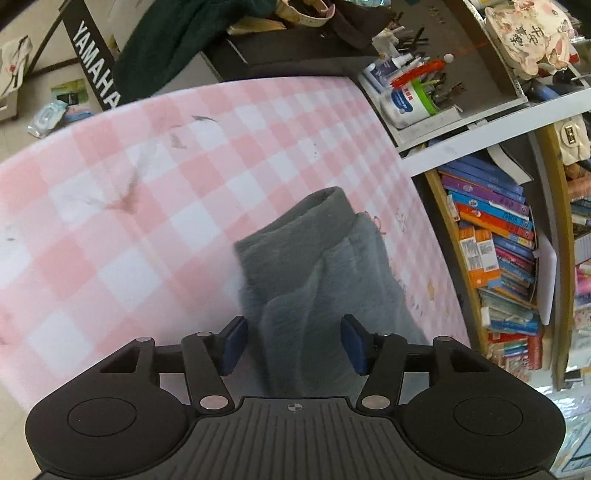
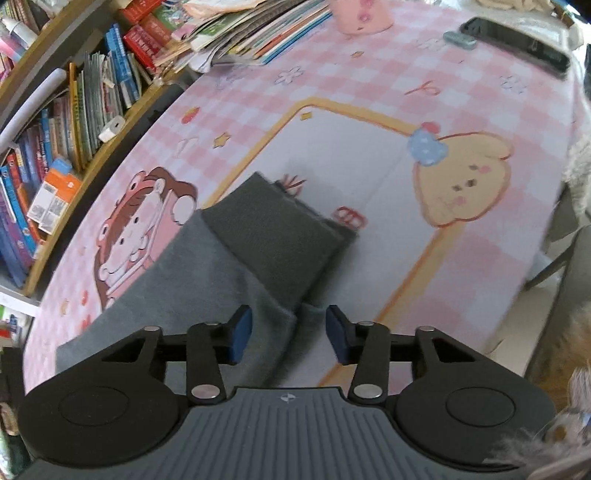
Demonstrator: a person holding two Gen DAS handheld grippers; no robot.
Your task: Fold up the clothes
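A grey fleece garment (image 1: 314, 266) lies on the pink checked table cover (image 1: 147, 206), with a darker ribbed cuff at its far end. My left gripper (image 1: 293, 343) is open, its blue pads (image 1: 234, 343) on either side of the cloth's near end, just above it. In the right wrist view the same garment (image 2: 207, 273) lies folded, a dark ribbed band (image 2: 277, 236) on top. My right gripper (image 2: 290, 334) is open over the fold's near edge and holds nothing.
A bookshelf (image 1: 495, 240) full of books stands along the table's right side. A cluttered tray of bottles and pens (image 1: 410, 92) sits beyond the far edge. In the right wrist view a stack of books (image 2: 258, 33), a phone (image 2: 517, 44) and a pink plush (image 2: 362, 14) lie at the far end.
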